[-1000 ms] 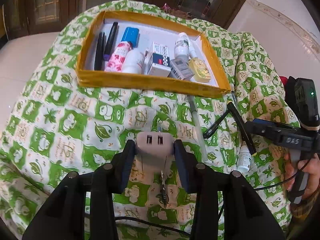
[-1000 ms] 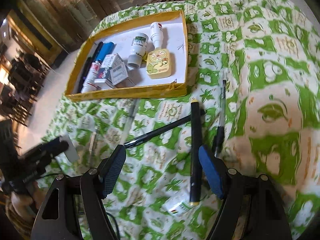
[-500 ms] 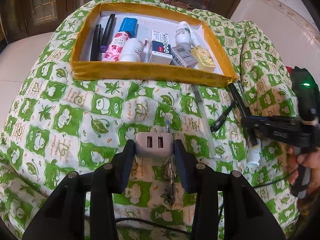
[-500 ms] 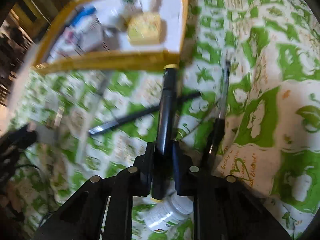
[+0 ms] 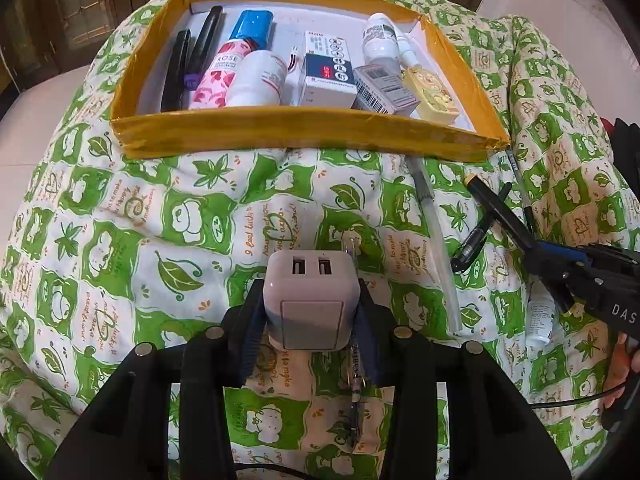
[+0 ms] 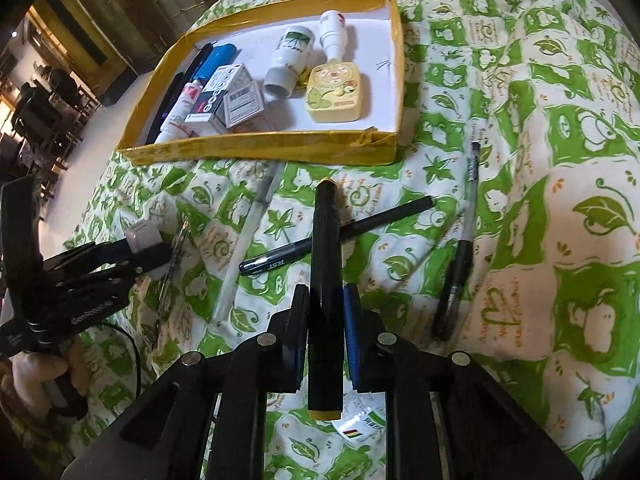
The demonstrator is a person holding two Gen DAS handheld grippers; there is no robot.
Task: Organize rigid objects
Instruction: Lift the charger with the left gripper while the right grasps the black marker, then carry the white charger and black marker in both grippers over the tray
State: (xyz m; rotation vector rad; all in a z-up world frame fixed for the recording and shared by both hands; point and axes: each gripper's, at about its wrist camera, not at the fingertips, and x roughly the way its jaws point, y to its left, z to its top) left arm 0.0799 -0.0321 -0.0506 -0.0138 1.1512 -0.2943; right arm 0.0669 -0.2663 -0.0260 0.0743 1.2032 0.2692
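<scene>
My left gripper (image 5: 310, 312) is shut on a white two-port USB charger (image 5: 310, 300) and holds it above the green patterned quilt, short of the yellow-rimmed tray (image 5: 304, 132). The tray holds bottles, boxes and pens. My right gripper (image 6: 325, 320) is shut on a black marker with yellow ends (image 6: 326, 264), raised off the quilt and pointing toward the tray (image 6: 260, 148). In the left wrist view that marker (image 5: 500, 212) sticks out of the right gripper (image 5: 548, 264) at the right edge. The right wrist view shows the left gripper (image 6: 140, 248) with the charger (image 6: 142, 234) at the left.
On the quilt lie a black pen (image 6: 340, 236), a second pen (image 6: 460, 264) to the right, a clear tube (image 6: 248, 232) and a small white bottle (image 6: 360, 428) under my right gripper. A thin pen (image 5: 356, 392) lies under the left gripper. A hand (image 6: 36, 364) grips the left handle.
My right gripper closed on the black marker and lifted it off the quilt. My left gripper carried the charger closer to the tray.
</scene>
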